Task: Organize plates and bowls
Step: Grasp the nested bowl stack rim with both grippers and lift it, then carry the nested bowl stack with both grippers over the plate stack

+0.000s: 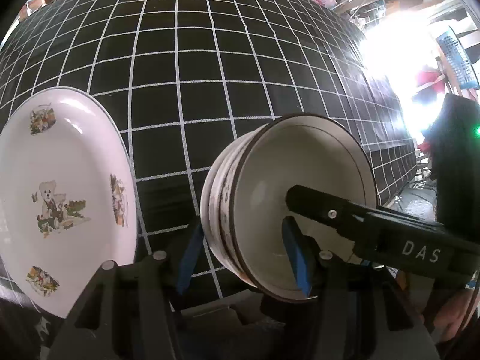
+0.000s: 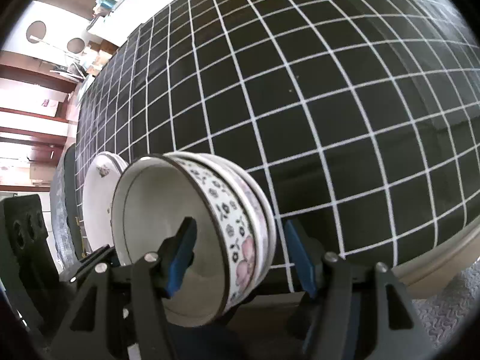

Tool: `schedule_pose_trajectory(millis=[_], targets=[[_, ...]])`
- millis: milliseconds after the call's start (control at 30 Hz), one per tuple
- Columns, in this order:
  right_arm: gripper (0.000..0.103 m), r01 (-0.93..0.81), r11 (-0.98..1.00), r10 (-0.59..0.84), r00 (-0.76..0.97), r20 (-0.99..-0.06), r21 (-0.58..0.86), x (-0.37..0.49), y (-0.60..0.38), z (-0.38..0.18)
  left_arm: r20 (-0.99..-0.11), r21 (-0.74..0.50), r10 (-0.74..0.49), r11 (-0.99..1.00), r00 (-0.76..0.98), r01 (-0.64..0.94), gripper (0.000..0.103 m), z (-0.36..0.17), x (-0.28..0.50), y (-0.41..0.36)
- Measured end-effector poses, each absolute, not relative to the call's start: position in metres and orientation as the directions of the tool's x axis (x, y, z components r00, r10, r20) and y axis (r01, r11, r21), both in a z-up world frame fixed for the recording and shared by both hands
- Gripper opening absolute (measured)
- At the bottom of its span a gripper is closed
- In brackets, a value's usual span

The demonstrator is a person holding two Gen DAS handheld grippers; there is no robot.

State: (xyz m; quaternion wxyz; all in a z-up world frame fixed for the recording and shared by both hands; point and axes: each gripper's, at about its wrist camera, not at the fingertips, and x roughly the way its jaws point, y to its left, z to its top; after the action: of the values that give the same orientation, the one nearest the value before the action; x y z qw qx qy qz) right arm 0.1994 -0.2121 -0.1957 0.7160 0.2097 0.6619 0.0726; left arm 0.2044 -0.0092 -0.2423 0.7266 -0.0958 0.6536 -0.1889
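- The bowl stack [image 1: 288, 210] sits lower middle of the left wrist view, looks like two or three nested bowls, tipped so the opening faces the lens.
- The left gripper [image 1: 244, 255] straddles the stack wall, one blue pad outside, one inside the rim. Looks like a pinch, though actual contact is hard to confirm.
- The right gripper [image 2: 240, 258] has one finger inside the bowl and one well out to the right, so its fingers are spread, with a visible gap to the wall.
- The teddy bear plate [image 1: 63, 198] lies at the left edge on the checkered tablecloth [image 1: 210, 60].
- Probably best: keep the stack level-ish so the nested bowls don't slide apart, and set it down gently near the plate.
- Hard to tell: exact bowl count, and whether the stack bottom touches anything. The plate's lower edge is cut off by the gripper body.
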Motion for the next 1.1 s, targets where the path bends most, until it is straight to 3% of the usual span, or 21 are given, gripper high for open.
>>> schedule_pose_trajectory(millis=[433, 700, 1100], targets=[[0.065, 0.179, 0.891, 0.405, 0.101, -0.909, 0.417, 0.203, -0.212, -0.206, -0.910, -0.400, -0.411, 0.904, 0.056, 0.150, 0.054, -0.253, 0.208, -0.016], [0.065, 0.186, 0.892, 0.394, 0.126, -0.911, 0.412, 0.201, -0.212, -0.204, -0.912, -0.384, -0.402, 0.906, 0.080, 0.180, 0.068, -0.257, 0.207, -0.028], [0.065, 0.221, 0.892, 0.376, 0.120, -0.919, 0.394, 0.205, -0.211, -0.204, -0.918, -0.371, -0.388, 0.913, 0.080, 0.171, 0.069, -0.258, 0.212, -0.035]])
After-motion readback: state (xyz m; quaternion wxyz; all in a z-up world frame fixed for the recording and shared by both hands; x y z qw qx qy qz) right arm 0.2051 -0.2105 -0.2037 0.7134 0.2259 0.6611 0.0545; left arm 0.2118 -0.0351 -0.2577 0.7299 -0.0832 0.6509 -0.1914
